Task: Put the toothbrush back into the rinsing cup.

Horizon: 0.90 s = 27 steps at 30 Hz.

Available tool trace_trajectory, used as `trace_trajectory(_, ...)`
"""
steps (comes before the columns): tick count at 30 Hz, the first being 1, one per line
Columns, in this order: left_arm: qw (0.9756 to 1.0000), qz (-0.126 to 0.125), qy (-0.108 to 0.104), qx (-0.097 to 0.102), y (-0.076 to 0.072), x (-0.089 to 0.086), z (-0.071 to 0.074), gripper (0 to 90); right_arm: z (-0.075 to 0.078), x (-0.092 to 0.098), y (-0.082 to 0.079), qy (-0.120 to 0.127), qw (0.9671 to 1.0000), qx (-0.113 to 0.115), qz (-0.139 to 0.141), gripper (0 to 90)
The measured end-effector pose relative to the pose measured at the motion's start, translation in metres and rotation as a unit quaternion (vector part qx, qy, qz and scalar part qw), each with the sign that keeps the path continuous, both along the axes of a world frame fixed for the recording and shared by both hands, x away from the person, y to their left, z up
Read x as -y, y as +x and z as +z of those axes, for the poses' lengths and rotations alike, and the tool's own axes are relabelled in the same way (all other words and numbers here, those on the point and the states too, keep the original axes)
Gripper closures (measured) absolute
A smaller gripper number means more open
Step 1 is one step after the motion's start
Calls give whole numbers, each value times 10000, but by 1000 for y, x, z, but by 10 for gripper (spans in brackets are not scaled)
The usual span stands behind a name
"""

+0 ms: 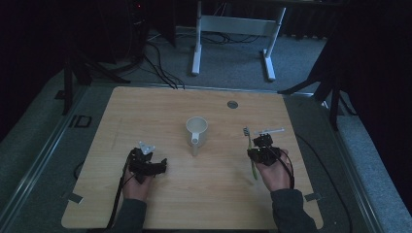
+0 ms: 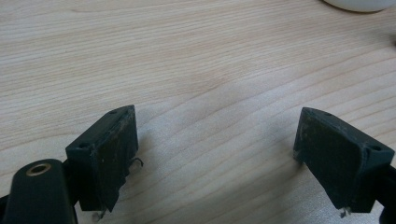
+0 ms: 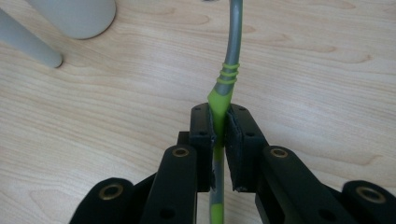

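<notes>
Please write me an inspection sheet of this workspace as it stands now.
Surface: wooden table, bare grain, round grommet near the far edge.
Job's things: green and grey toothbrush clamped in the right tool; white mug upright at centre.
Clutter: nothing seen.
Grippers: left tool open over bare wood; right tool shut on the toothbrush.
Cables: one trails from each tool; more lie on the floor behind.
Surroundings: grey carpet, white desk legs, dark room.
</notes>
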<state>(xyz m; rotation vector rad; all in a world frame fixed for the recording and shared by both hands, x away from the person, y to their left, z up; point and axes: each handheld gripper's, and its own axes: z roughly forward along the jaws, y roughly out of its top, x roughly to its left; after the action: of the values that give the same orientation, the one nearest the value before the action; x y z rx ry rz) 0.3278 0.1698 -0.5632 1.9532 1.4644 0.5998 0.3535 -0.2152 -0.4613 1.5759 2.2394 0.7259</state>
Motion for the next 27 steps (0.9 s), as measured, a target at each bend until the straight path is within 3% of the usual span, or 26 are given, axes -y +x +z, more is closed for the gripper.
trace_trajectory(7,10000,0,0,1,0,0,0,142,3,-1,2,3,9999,110,-11,814)
trace_trajectory(17,10000,-3,1,1,0,0,0,142,4,-3,6,201,9993,313,-75,814)
trace_trajectory(27,10000,2,-2,1,0,0,0,141,7,-6,7,323,9973,655,68,814)
